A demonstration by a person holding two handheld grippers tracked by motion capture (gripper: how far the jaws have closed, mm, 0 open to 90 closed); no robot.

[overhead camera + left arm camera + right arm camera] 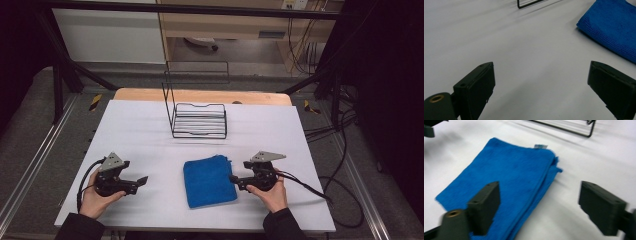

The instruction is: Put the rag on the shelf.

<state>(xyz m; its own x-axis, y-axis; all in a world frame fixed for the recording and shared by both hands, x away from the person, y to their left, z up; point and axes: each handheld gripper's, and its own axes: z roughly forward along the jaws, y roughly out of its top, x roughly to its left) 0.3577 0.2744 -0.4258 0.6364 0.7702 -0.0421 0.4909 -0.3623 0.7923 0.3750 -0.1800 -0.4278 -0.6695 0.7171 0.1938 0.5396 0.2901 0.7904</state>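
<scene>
A folded blue towel (209, 181) lies flat on the white table (150, 130), near its front edge. My right gripper (234, 181) sits just off the towel's right edge, held in a hand, jaws wide apart and gripping nothing. In the right gripper view the towel (506, 182) spreads under and beyond the left jaw, a small tag at its far edge; the gripper (539, 210) is open. My left gripper (142, 181) rests to the towel's left, apart from it. The left gripper view has its gripper (540, 92) open over bare table, the towel (614, 27) at upper right.
A black wire rack (199, 120) stands at the table's middle back, with a tall wire frame rising behind it. Black cables trail off the table's right side. Metal frame bars and rails run around the table.
</scene>
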